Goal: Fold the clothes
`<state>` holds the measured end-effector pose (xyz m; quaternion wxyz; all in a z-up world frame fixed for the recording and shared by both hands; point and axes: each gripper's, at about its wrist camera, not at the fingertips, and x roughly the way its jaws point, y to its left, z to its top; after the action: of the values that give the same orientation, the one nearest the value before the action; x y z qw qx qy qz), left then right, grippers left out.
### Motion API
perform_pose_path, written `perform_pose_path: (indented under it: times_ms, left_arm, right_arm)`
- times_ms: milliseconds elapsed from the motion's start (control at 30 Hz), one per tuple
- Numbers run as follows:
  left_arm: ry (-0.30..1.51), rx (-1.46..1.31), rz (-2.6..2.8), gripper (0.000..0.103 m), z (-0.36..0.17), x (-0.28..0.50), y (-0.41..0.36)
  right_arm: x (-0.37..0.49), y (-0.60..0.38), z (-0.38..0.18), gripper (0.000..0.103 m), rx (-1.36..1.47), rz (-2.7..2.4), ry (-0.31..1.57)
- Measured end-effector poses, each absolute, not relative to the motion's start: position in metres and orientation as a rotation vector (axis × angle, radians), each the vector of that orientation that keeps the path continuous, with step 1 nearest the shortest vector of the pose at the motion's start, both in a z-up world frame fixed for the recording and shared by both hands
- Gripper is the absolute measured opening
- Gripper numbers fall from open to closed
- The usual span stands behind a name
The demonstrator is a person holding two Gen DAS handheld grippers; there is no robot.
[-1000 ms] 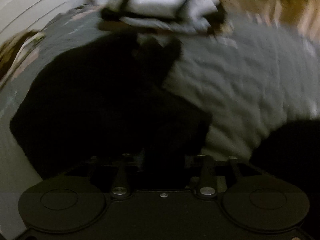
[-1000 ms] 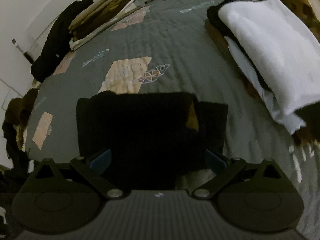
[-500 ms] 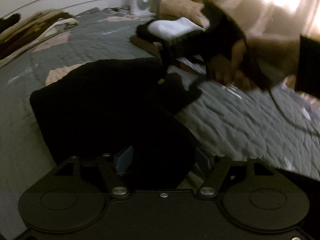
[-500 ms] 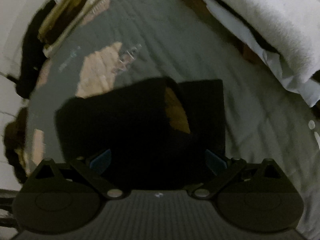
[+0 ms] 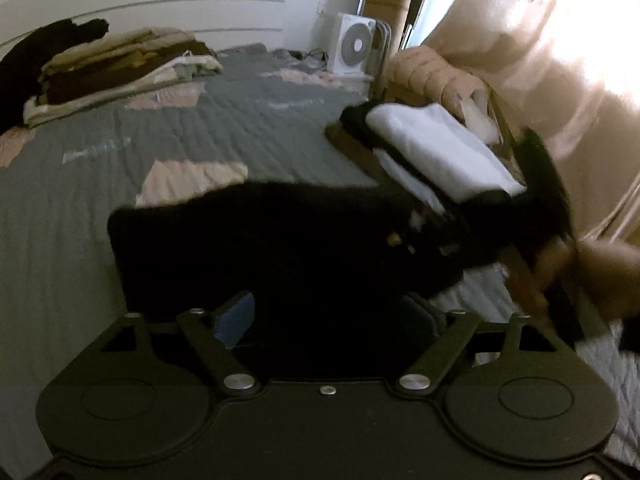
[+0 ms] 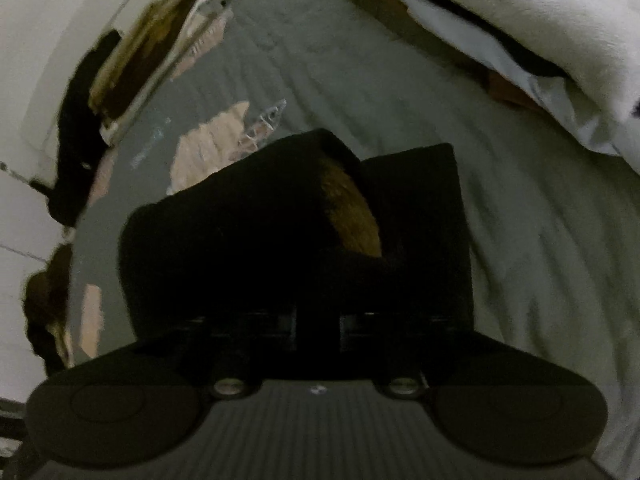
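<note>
We see a grey quilted bed cover [image 5: 248, 128] with peach patches filling both views. On it lies the black garment [image 5: 280, 248], partly folded, spread across the middle of the left wrist view from about nine o'clock to three o'clock; in the right wrist view it sits at centre, with a brown lining [image 6: 352, 216] showing at a raised fold near twelve o'clock of the garment.

At two o'clock from the garment in the left view rests a stack of folded laundry with a white towel [image 5: 436, 152] on top, just beside the garment's far edge. At ten o'clock, well apart, a second pile of tan and brown folded clothes [image 5: 116, 68] lies near the wall. A white fan [image 5: 356, 46] stands at twelve o'clock beyond the bed.

The left gripper [image 5: 328, 320] hangs above the near edge of the garment, its jaws spreading apart; dark cloth lies between them, but we cannot tell that the pads press it. The right gripper [image 6: 318, 320] has its jaws closing, drawn nearly together, and they appear to pinch the garment's near edge, though the dark blur hides the contact. A blurred hand [image 5: 600, 272] appears at three o'clock in the left view.
</note>
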<state>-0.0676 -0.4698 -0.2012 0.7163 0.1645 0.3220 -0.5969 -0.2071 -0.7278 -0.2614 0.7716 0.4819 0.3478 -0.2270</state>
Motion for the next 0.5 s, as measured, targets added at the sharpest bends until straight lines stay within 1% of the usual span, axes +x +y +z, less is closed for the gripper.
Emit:
perform_pose_path:
  times_ms: [200, 267, 333, 367, 433, 500]
  left_arm:
    - [0.626, 0.451, -1.396, 0.083, -0.195, -0.068, -0.526]
    - [0.649, 0.447, -1.409, 0.084, -0.203, -0.069, -0.545]
    - [0.690, 0.437, -1.415, 0.088, -0.214, -0.070, -0.564]
    - [0.711, 0.431, -1.418, 0.088, -0.220, -0.070, -0.574]
    - [0.754, 0.426, -1.420, 0.088, -0.234, -0.071, -0.592]
    - [0.814, 0.465, -1.402, 0.085, -0.260, -0.070, -0.612]
  right_arm:
    - [-0.250, -0.718, -0.248, 0.014, 1.112, -0.487, 0.608]
    - [-0.259, -0.716, -0.244, 0.014, 1.126, -0.504, 0.542]
    - [-0.268, -0.717, -0.247, 0.014, 1.127, -0.540, 0.502]
    - [-0.271, -0.719, -0.252, 0.017, 1.133, -0.560, 0.499]
    - [-0.269, -0.727, -0.272, 0.020, 1.165, -0.567, 0.571]
    - [-0.270, -0.733, -0.285, 0.028, 1.191, -0.583, 0.621]
